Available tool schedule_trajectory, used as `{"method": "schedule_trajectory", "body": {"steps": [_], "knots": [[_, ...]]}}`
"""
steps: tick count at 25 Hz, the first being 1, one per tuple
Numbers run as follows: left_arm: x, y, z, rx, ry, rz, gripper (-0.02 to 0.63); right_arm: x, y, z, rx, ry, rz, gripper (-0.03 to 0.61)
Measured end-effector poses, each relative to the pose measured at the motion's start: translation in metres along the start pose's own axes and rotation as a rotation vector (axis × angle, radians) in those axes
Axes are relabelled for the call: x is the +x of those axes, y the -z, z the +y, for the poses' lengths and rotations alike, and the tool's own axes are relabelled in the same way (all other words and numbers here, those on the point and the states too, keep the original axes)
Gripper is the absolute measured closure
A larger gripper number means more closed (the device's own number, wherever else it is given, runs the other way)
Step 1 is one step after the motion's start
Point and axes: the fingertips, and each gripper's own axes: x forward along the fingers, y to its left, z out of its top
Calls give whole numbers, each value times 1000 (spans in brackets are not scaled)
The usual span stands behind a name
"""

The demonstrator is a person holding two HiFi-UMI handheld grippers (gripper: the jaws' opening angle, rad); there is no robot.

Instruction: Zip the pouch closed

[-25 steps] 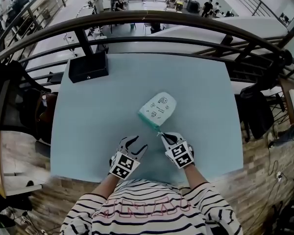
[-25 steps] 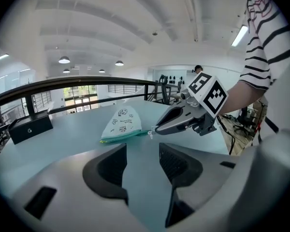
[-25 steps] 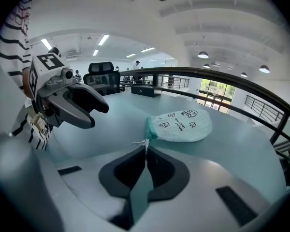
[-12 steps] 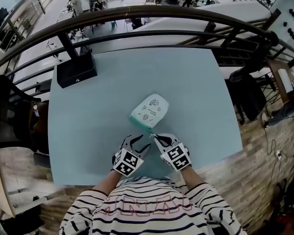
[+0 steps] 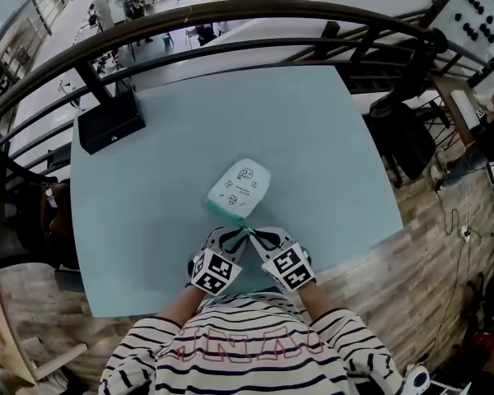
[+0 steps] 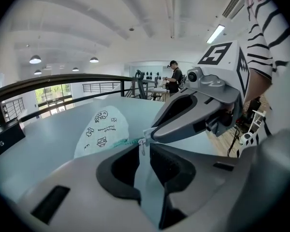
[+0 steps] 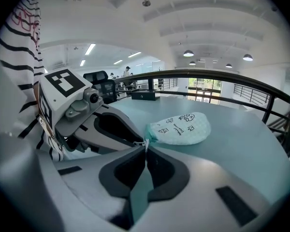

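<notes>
Slippage at the zip pull (image 7: 145,143) is my main worry. My right gripper (image 5: 253,234) is clenched on that small white tab by the very tips of its jaws. So little of it is caught that a sideways tug could pop it free.

The pouch (image 5: 240,188) lies flat near the middle of the surface (image 5: 329,138), its teal zip edge turned toward the near side, right where both grippers meet. My left gripper (image 5: 236,237) is closing, its jaws not yet pressing on anything; the tab and the pouch's near corner sit just at their mouth.

If it bites the tab instead of the fabric beside the zip, the two grippers fight over one piece and the zip goes nowhere. If it misses the fabric altogether, nothing anchors the pouch. I judge the whole thing would then simply slide across the smooth surface when I pull.
</notes>
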Motion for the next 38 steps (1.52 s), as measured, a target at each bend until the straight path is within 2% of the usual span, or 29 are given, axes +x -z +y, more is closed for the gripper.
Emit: {"method": "schedule_trajectory", "body": {"steps": [3,8,13,23,30,38], "knots": [[1,0,-5,-6,-8,8,564,-8,4,1,12,0,0,543],[-2,1,-7,-45,1,16,582,-13,5,5,14,3,11,543],[-1,0,-5,-173,-2,4,586,-16,1,5,-1,22,21,545],[-1,-1,8,-253,-36,12,587,-25,-3,-4,21,36,18,545],[-1,12,39,-327,-125,38,588,-30,0,-16,28,50,9,546],[-4,26,68,-338,-199,76,587,-35,4,-21,42,55,10,546]]}}
